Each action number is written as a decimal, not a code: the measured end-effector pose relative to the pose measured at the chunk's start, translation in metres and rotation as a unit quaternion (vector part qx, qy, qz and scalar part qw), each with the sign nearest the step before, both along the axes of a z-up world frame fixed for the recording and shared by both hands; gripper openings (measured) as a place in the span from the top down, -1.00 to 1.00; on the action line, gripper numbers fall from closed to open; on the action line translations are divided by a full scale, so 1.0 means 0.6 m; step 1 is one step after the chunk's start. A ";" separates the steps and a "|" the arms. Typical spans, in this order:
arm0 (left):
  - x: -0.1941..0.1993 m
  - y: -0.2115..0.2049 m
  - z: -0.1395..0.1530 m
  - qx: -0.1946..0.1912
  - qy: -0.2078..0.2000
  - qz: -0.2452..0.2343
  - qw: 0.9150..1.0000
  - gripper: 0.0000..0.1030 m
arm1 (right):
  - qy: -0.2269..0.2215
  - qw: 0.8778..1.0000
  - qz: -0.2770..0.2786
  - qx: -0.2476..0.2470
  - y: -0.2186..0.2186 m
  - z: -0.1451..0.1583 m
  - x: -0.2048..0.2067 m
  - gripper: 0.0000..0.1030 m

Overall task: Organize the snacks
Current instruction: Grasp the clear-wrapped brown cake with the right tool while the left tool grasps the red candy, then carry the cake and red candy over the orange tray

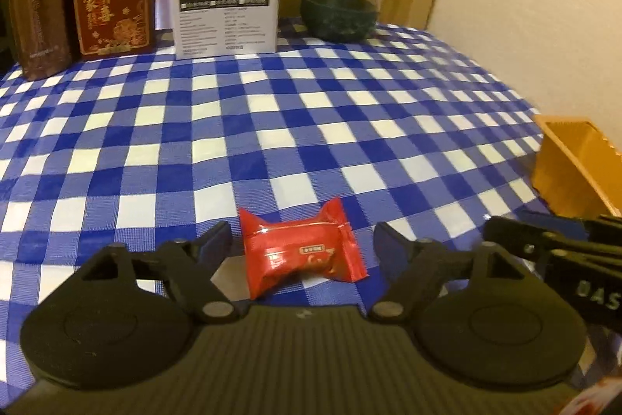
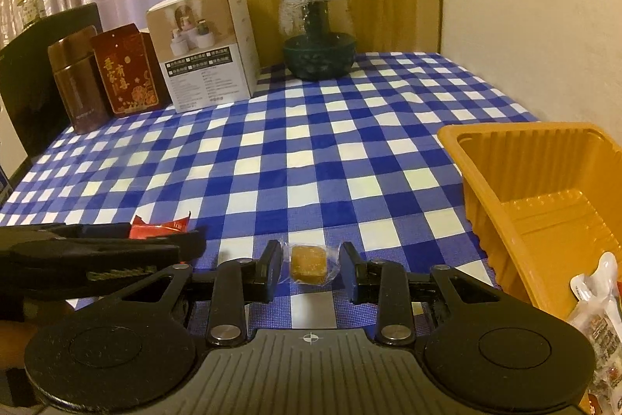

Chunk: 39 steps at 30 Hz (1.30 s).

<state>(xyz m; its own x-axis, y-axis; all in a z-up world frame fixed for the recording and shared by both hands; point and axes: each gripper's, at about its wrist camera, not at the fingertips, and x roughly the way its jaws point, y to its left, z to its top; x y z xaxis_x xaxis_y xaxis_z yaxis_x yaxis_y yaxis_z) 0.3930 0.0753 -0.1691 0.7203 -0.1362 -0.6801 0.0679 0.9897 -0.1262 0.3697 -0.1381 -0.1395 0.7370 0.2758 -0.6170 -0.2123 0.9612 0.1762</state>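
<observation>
My left gripper [image 1: 301, 240] sits spread around the red snack packet [image 1: 299, 255] on the checked tablecloth [image 1: 272, 127], pads clear of it. The right gripper [image 2: 311, 265] pinches a small clear-wrapped brown candy [image 2: 309, 265] near the orange tray [image 2: 544, 205]. I'd centre the red wrapper's body, then squeeze gently so it doesn't slip.

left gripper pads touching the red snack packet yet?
Apart. The left wrist view shows the red snack packet lying between the left gripper fingers, checkered cloth visible on both sides.
</observation>
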 end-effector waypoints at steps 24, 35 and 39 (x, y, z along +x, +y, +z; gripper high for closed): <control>-0.128 -0.006 0.081 -0.001 0.012 0.049 0.999 0.20 | -0.006 1.000 0.006 0.004 -0.022 0.046 -0.092 0.36; -0.256 -0.024 0.165 -0.020 0.003 0.070 0.997 0.20 | -0.007 1.000 0.003 0.026 -0.064 0.114 -0.226 0.36; -0.304 -0.035 0.190 -0.028 -0.001 0.072 0.997 0.20 | -0.013 0.999 0.000 0.029 -0.077 0.139 -0.271 0.36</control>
